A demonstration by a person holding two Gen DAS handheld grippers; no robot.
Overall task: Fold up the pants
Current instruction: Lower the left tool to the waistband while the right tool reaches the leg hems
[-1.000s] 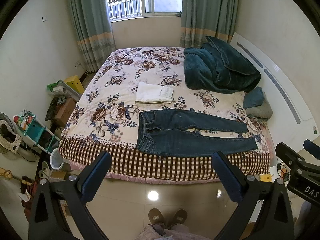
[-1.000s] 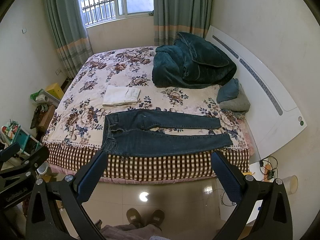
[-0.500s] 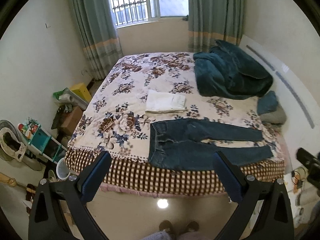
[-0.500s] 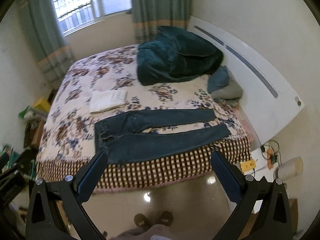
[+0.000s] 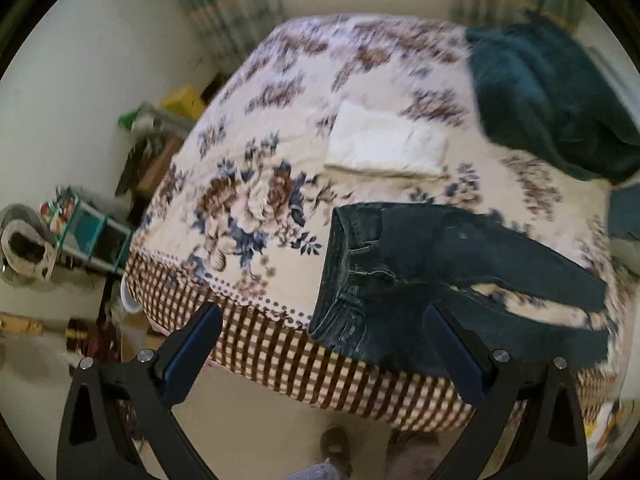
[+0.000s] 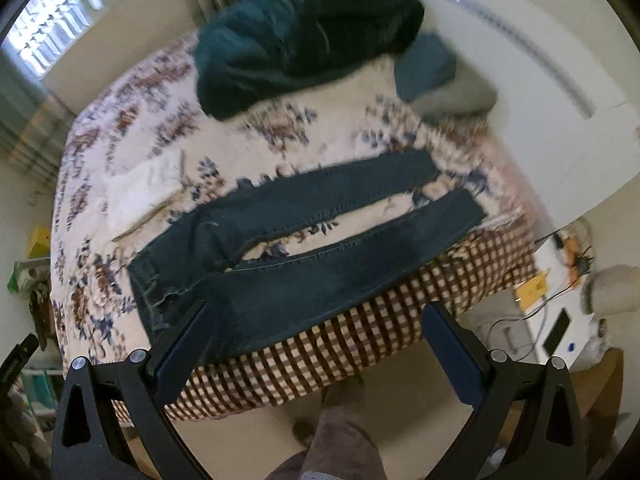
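Note:
Dark blue jeans point(image 5: 420, 276) lie flat along the near edge of the bed, waistband to the left, legs stretching right and slightly apart; they also show in the right wrist view point(image 6: 304, 252). My left gripper point(image 5: 324, 340) is open and empty, hovering above the bed's near edge by the waistband. My right gripper point(image 6: 320, 344) is open and empty, hovering above the near leg at the bed's edge. Both views are blurred by motion.
The bed point(image 5: 256, 208) has a floral cover with a checked border. A folded white cloth point(image 5: 384, 146) lies behind the jeans. A teal blanket point(image 6: 296, 28) and pillows point(image 6: 444, 80) lie toward the headboard. Shelves and clutter point(image 5: 80, 232) stand left; a nightstand with cables point(image 6: 560, 300) stands right.
Both grippers have moved forward and down toward the bed; the jeans now fill much more of each view. Both stay open. The jeans have not moved.

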